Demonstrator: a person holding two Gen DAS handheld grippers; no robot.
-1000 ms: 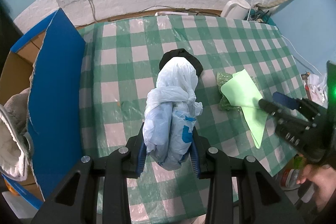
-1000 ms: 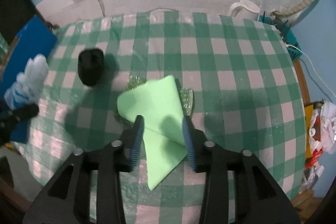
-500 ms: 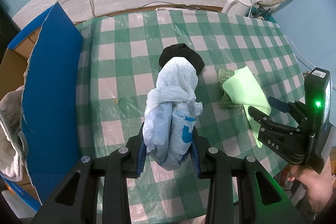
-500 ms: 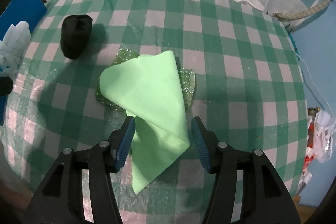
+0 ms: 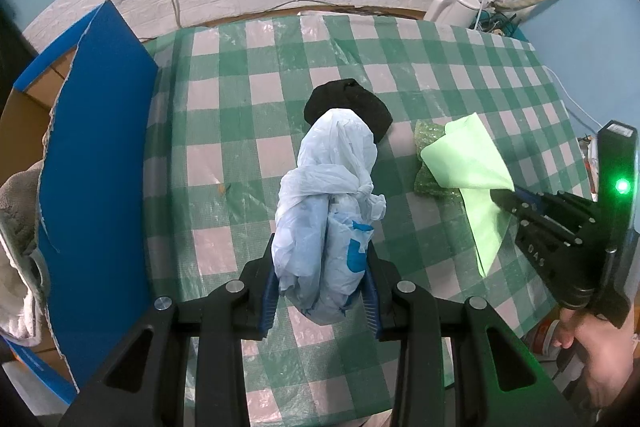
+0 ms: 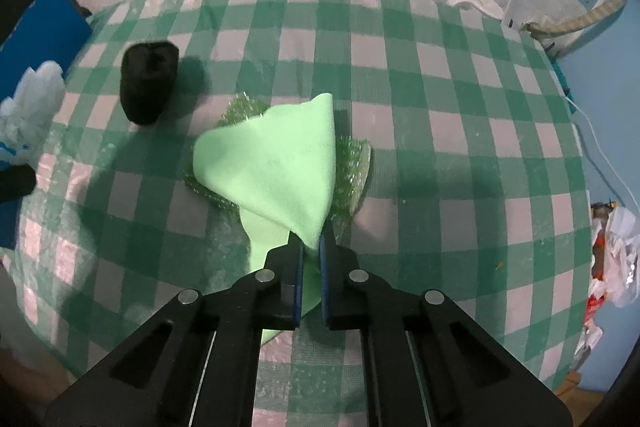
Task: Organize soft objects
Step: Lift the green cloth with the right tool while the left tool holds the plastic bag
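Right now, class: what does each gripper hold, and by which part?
Left gripper: white plastic bag, by its lower end. Right gripper: light green cloth, by its near folded corner.

White letters "DAS" on right tongs (image 5: 505, 201), nothing else legible

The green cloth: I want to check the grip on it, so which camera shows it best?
The right wrist view: the green cloth fills the centre, draped over green bubble wrap, its folded corner pinched in the right gripper. The left wrist view shows it small and sideways at the right edge, its lower part hidden behind that gripper.
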